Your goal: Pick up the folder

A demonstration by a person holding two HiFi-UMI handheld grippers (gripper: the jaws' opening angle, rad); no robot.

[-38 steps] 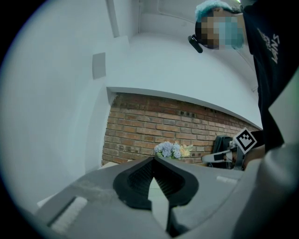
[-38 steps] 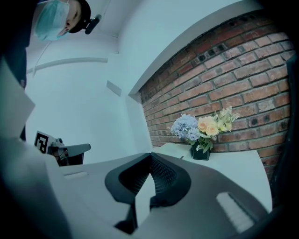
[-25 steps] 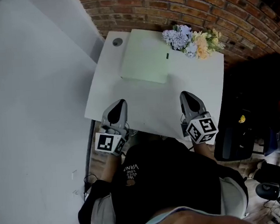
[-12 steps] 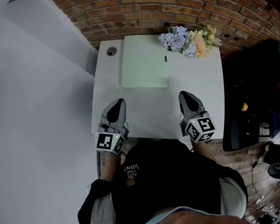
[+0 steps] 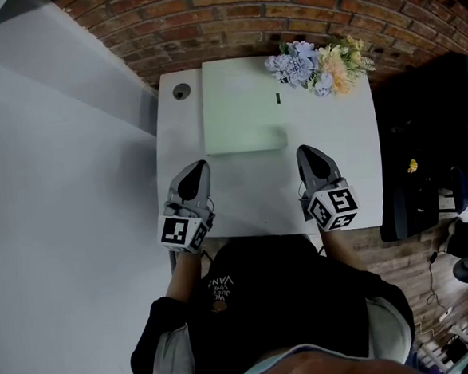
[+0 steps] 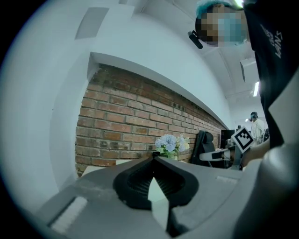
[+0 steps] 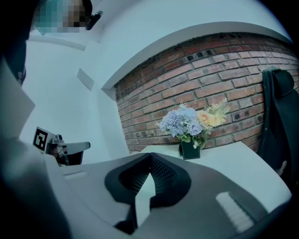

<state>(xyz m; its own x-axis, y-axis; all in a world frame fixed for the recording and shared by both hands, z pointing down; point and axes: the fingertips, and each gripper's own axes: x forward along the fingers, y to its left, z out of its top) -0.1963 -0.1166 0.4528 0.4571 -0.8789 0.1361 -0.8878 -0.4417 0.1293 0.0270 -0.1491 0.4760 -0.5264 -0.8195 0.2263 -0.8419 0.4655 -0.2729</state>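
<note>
A pale green folder (image 5: 240,106) lies flat on the white table (image 5: 326,128), toward its far left, with a small dark mark near its right edge. My left gripper (image 5: 199,164) hovers over the table's near left, a short way in front of the folder's near edge, jaws shut and empty. My right gripper (image 5: 302,149) is level with it, just right of the folder's near right corner, also shut with nothing in it. In the left gripper view the tips (image 6: 153,158) meet; the right gripper view shows its tips (image 7: 150,154) closed too.
A bunch of blue and peach flowers (image 5: 317,63) in a small dark pot (image 7: 190,150) stands at the table's far right. A round cable hole (image 5: 181,91) is at the far left corner. A brick wall (image 5: 230,18) runs behind; a dark chair (image 5: 413,170) stands to the right.
Both grippers have moved forward over the table toward the folder, still shut. The head view has shifted, so the table sits squarer in frame.
</note>
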